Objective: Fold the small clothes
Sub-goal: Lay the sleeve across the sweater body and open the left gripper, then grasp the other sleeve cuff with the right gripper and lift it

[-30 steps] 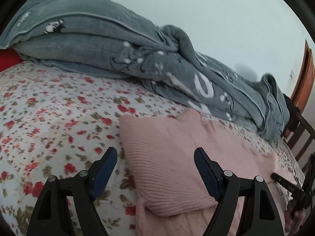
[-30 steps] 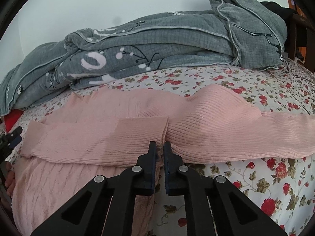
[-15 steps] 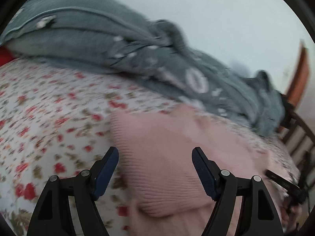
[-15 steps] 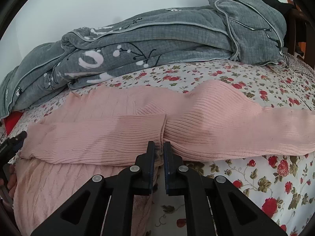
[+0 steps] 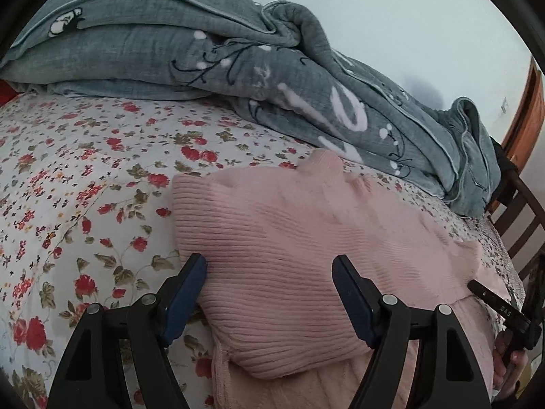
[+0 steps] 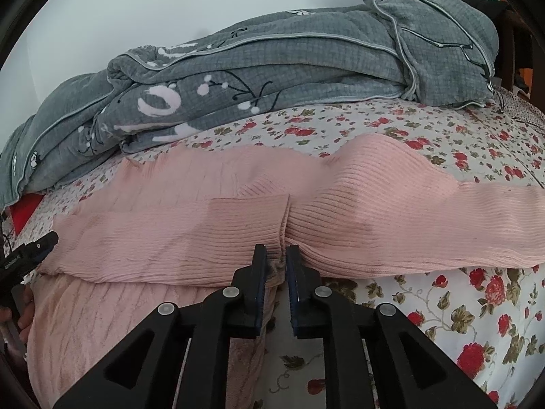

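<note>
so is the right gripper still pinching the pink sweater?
Cannot tell. In the right wrist view the right gripper has just been opening; a fold of the pink sweater sits between the jaws, but whether the pads press it is unclear.

A pale pink ribbed sweater [image 6: 340, 218] lies on a white bedsheet [image 5: 85, 177] printed with small red flowers and olive-green leaves, a grey quilt [image 6: 272, 68] with white shapes, thin black sprigs and light piping is heaped along the bed's far edge, and something red [image 6: 25, 213] peeks from beneath it.
</note>
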`<state>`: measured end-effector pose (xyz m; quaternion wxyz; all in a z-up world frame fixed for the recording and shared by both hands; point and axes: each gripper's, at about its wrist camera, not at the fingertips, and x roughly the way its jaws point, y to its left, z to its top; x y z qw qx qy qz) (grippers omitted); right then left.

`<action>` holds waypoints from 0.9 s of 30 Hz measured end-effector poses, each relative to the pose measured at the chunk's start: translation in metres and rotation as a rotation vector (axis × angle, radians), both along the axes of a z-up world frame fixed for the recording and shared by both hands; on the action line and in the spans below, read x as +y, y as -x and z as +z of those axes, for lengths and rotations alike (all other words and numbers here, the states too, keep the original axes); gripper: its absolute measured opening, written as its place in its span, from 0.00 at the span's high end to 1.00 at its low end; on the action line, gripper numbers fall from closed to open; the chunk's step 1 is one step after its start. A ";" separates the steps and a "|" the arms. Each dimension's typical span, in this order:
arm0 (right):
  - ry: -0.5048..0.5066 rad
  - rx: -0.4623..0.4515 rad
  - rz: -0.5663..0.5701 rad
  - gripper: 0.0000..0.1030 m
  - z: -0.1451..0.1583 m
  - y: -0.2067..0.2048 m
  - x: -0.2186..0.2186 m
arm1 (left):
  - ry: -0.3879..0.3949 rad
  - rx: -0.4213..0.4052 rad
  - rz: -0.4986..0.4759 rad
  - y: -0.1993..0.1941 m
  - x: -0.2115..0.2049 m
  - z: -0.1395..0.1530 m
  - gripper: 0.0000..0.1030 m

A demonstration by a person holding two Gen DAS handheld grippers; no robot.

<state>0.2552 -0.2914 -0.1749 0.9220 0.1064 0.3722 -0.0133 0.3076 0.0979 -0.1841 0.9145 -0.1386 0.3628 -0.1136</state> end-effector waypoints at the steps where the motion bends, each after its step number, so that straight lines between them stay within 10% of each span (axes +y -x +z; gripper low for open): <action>1: -0.001 0.001 0.001 0.85 0.000 0.000 0.000 | -0.001 0.002 0.009 0.000 0.001 -0.001 0.28; 13: -0.030 -0.095 -0.090 0.32 0.035 0.061 -0.050 | 0.002 0.037 0.082 -0.003 0.012 -0.005 0.28; 19: 0.091 -0.094 -0.212 0.30 0.040 0.107 -0.119 | -0.009 0.044 0.081 -0.005 0.010 -0.007 0.27; 27: -0.005 -0.061 -0.335 0.41 0.015 0.131 -0.217 | -0.037 0.057 0.079 -0.008 0.008 -0.008 0.27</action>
